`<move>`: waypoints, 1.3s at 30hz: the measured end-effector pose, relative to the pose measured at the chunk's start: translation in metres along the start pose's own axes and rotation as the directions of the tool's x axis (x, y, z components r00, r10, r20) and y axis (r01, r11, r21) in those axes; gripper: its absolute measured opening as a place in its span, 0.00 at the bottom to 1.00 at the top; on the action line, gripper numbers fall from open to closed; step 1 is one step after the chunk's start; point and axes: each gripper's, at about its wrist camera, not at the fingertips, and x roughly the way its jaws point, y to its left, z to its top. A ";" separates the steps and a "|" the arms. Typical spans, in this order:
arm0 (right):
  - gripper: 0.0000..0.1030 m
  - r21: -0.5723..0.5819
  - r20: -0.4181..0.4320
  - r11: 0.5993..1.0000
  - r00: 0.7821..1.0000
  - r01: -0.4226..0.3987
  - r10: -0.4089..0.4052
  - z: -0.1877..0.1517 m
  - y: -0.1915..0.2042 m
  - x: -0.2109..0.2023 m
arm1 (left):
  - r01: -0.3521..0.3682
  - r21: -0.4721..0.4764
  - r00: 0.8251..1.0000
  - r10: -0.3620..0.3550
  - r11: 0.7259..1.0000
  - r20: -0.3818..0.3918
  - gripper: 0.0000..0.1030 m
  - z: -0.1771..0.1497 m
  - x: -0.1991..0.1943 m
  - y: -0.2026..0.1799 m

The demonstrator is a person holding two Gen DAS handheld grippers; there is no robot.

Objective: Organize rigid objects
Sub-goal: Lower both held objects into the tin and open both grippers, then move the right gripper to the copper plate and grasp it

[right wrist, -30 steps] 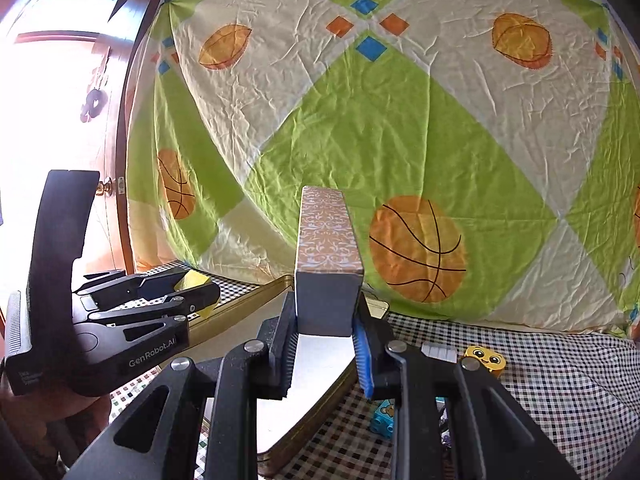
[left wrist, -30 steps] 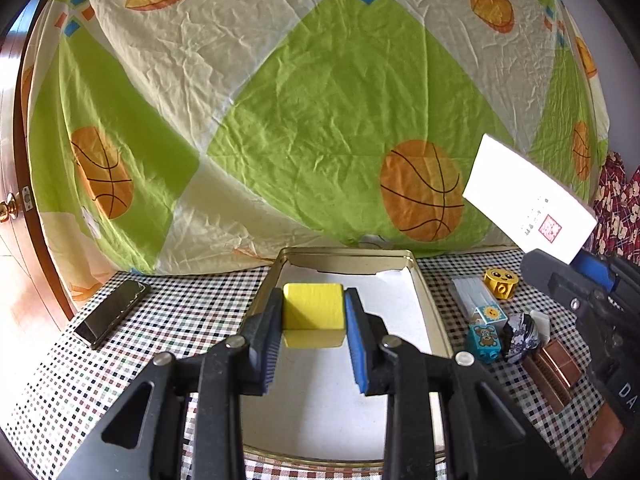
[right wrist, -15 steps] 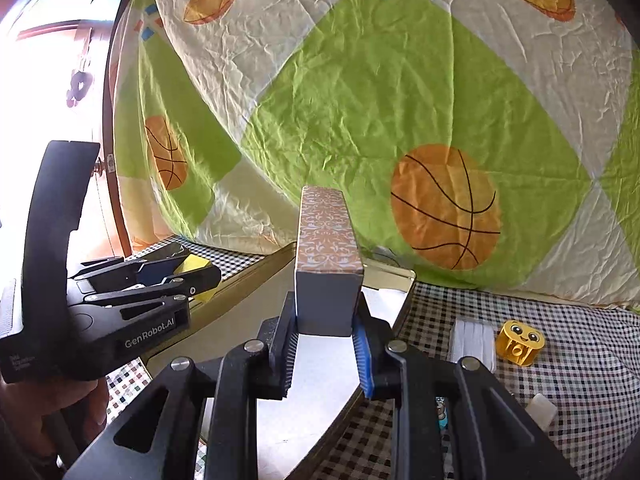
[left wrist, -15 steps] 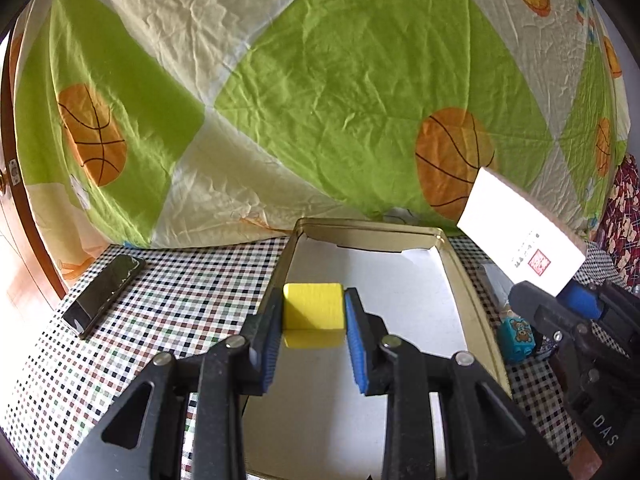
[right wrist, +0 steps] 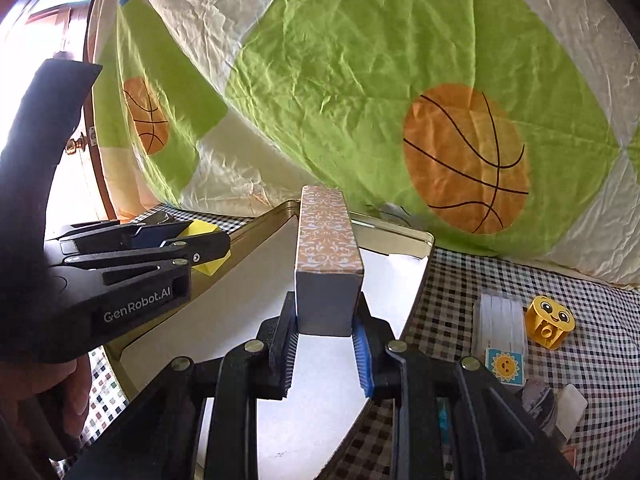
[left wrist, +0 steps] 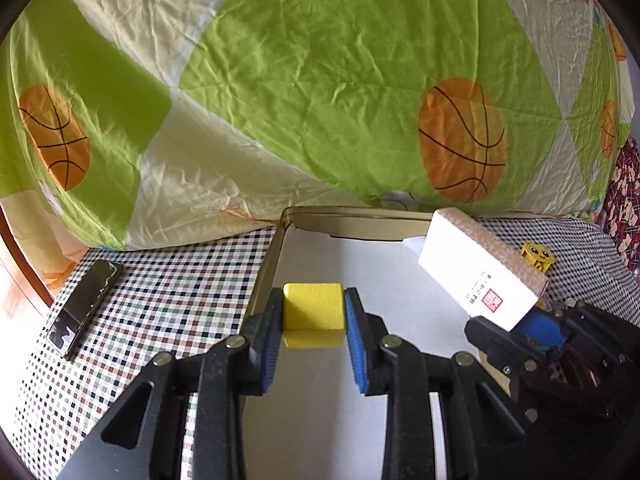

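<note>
My left gripper [left wrist: 313, 320] is shut on a yellow cube [left wrist: 313, 312] and holds it over the left part of a gold metal tray [left wrist: 267, 276] with a white floor. My right gripper [right wrist: 325, 332] is shut on a tall white box with a patterned tan side [right wrist: 326, 248], held over the same tray [right wrist: 424, 280]. In the left wrist view the box [left wrist: 480, 280] tilts over the tray's right side. In the right wrist view the left gripper [right wrist: 200, 240] with the cube [right wrist: 206, 266] is at the tray's left rim.
A checkered cloth covers the table [left wrist: 160, 300]. A dark phone [left wrist: 84, 312] lies at the left. Right of the tray are a yellow smiley block [right wrist: 550, 322], a white ridged block [right wrist: 500, 320], a sun-picture block [right wrist: 505, 366] and other small pieces. A basketball-print sheet [left wrist: 320, 80] hangs behind.
Both grippers have moved forward and down toward the tray, each still holding its object. The box has come lower over the tray's right side.
</note>
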 end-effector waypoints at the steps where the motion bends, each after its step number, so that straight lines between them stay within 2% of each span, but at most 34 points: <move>1: 0.27 0.006 -0.008 1.000 1.000 -0.001 0.001 0.000 -0.001 0.004 | -0.001 -0.002 1.000 0.001 1.000 -0.008 0.28 0.001 0.004 0.000; 4: 0.29 0.002 -0.047 1.000 0.999 -0.017 0.017 0.000 0.000 0.015 | -0.044 0.015 0.999 0.045 0.999 -0.007 0.30 -0.001 0.010 -0.001; 5: 0.38 0.000 -0.054 1.000 0.998 -0.014 0.014 0.000 0.000 0.017 | -0.059 0.014 0.998 0.059 0.998 -0.013 0.36 -0.002 0.012 -0.002; 6: 0.45 0.000 -0.054 1.000 0.998 -0.012 0.012 -0.002 0.000 0.017 | -0.057 0.009 0.998 0.057 0.998 -0.014 0.48 -0.004 0.012 -0.001; 7: 0.55 0.006 -0.053 1.000 0.998 -0.018 0.018 -0.003 -0.001 0.016 | -0.048 0.002 0.999 0.048 0.999 -0.006 0.53 -0.007 0.011 -0.001; 9: 0.57 0.028 -0.044 0.999 0.998 -0.032 0.034 -0.003 -0.006 0.009 | -0.048 -0.007 0.999 0.048 0.999 0.021 0.67 -0.010 0.005 -0.002; 11: 0.57 0.041 -0.020 0.999 0.999 -0.026 0.027 -0.003 -0.012 -0.003 | -0.066 -0.012 0.996 0.066 0.998 0.059 0.77 -0.011 -0.003 -0.003; 15: 0.60 0.047 0.019 0.999 1.000 0.005 -0.006 -0.009 -0.029 -0.033 | -0.082 -0.003 0.989 0.081 0.997 0.122 0.88 -0.016 -0.021 -0.011; 17: 0.61 0.069 0.030 0.997 0.999 0.022 -0.025 -0.014 -0.040 -0.047 | -0.083 0.006 0.986 0.081 0.997 0.144 0.90 -0.017 -0.028 -0.018; 22: 0.61 0.106 0.027 0.986 0.991 0.125 -0.128 -0.030 -0.073 -0.078 | -0.034 0.040 0.987 0.027 0.999 0.160 0.93 -0.023 -0.043 -0.043; 28: 0.61 0.171 -0.034 0.956 0.971 0.239 -0.237 -0.060 -0.120 -0.109 | 0.037 0.091 0.982 -0.052 0.995 0.179 0.99 -0.034 -0.069 -0.083; 34: 0.61 0.171 -0.137 0.950 0.961 0.262 -0.240 -0.091 -0.146 -0.113 | 0.129 0.145 0.979 -0.149 0.981 0.137 0.99 -0.046 -0.076 -0.132; 39: 0.61 0.214 -0.202 0.955 0.966 0.205 -0.162 -0.106 -0.158 -0.105 | 0.147 0.182 0.981 -0.166 0.972 0.095 0.99 -0.054 -0.069 -0.162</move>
